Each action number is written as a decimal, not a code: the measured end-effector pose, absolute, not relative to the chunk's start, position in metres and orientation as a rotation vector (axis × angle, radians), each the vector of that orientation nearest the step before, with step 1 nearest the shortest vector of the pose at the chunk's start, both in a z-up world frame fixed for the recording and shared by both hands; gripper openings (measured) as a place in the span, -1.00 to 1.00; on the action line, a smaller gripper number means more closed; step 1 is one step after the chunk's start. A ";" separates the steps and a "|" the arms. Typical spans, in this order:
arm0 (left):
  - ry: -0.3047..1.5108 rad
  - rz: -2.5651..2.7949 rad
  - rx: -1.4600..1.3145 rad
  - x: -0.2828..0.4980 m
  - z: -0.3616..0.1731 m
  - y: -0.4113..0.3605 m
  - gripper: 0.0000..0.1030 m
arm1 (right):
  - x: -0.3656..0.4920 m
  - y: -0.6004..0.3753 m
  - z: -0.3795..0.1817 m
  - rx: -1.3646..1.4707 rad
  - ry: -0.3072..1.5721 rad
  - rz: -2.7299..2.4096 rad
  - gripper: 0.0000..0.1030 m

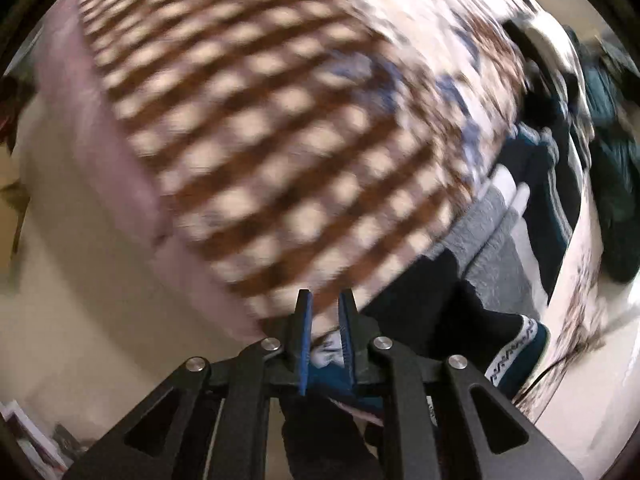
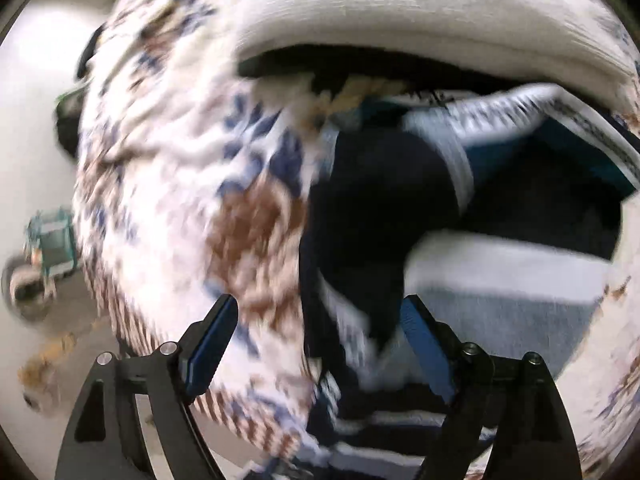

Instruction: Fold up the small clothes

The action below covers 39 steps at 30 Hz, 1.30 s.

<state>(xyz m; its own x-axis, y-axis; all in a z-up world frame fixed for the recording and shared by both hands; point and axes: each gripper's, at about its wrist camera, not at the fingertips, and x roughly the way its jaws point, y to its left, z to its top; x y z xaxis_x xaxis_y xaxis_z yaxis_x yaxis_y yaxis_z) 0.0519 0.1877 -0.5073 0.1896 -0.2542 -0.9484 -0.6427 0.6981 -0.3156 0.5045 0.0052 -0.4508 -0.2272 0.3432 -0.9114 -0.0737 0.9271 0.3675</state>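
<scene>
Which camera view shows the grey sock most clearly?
The left wrist view: the grey sock is fairly sharp there, lying among dark socks. In the right wrist view, only a blurred grey patch shows.

The left gripper (image 1: 325,322) is showing a matte black frame of angular linkage arms with elongated cut-out windows, and round silver pivot screws (image 1: 198,363) are shining at the joints. Its two narrow black fingers are wearing blue pads (image 1: 305,344) on their inner faces. The right gripper (image 2: 320,316) is showing the same build: black arms with cut-outs, silver screws (image 2: 105,358), and ribbed blue pads (image 2: 424,350) lining both fingers.
</scene>
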 end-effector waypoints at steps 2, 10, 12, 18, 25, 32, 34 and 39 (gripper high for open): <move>1.367 0.314 -0.847 0.048 -0.496 0.192 -0.55 | 0.459 -0.009 -0.438 0.179 1.760 0.454 0.65; 1.384 0.296 -0.809 0.059 -0.483 0.166 -0.48 | 0.243 -0.059 -0.501 0.175 1.987 0.470 0.36; 1.379 0.325 -0.806 0.047 -0.481 0.161 -0.48 | 0.207 -0.064 -0.516 0.296 2.009 0.463 -0.02; 1.380 0.486 -0.797 -0.015 -0.466 0.165 -0.48 | 0.110 -0.010 -0.523 0.501 2.009 0.757 -0.09; 1.299 0.448 -0.794 -0.025 -0.431 0.152 -0.48 | 0.099 -0.088 -0.465 0.641 1.837 0.876 0.25; 1.337 0.230 -0.681 0.073 -0.476 0.111 -0.22 | 0.136 -0.229 -0.470 0.655 1.742 0.495 0.27; 1.410 0.186 -0.593 0.098 -0.505 0.096 -0.23 | 0.139 -0.254 -0.477 0.667 1.727 0.411 0.27; 1.400 0.101 -0.314 0.112 -0.520 0.069 -0.83 | 0.156 -0.269 -0.475 0.621 1.682 0.304 0.28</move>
